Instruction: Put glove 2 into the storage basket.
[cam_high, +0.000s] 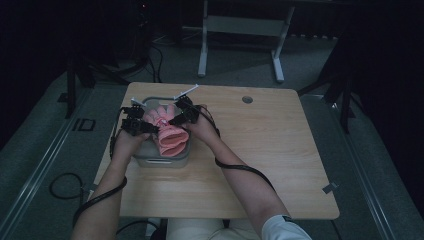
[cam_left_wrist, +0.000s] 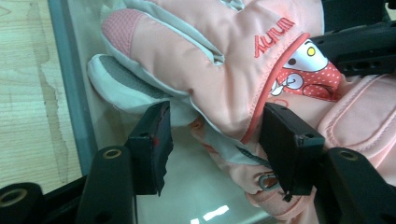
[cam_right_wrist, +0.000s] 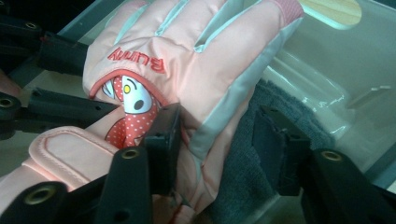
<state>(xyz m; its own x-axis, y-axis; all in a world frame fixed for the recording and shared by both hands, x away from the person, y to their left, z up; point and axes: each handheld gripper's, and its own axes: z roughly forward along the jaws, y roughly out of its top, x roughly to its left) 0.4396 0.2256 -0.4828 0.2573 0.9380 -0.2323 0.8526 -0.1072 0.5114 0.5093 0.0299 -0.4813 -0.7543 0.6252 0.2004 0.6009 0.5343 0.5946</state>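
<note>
A padded pink ski glove (cam_high: 169, 131) with grey trim, mesh fingertip and embroidered lettering is seen lying in a translucent grey plastic bin (cam_high: 162, 161) on the wooden counter (cam_high: 270, 150). The left claw (cam_left_wrist: 215, 140) and right claw (cam_right_wrist: 219, 140) are released, straddling its edges.

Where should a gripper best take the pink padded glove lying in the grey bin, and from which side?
Probably at the pink padded glove's side edge near the cuff, coming from above: it lies flat across the grey bin, and that edge offers a thin fold.
</note>
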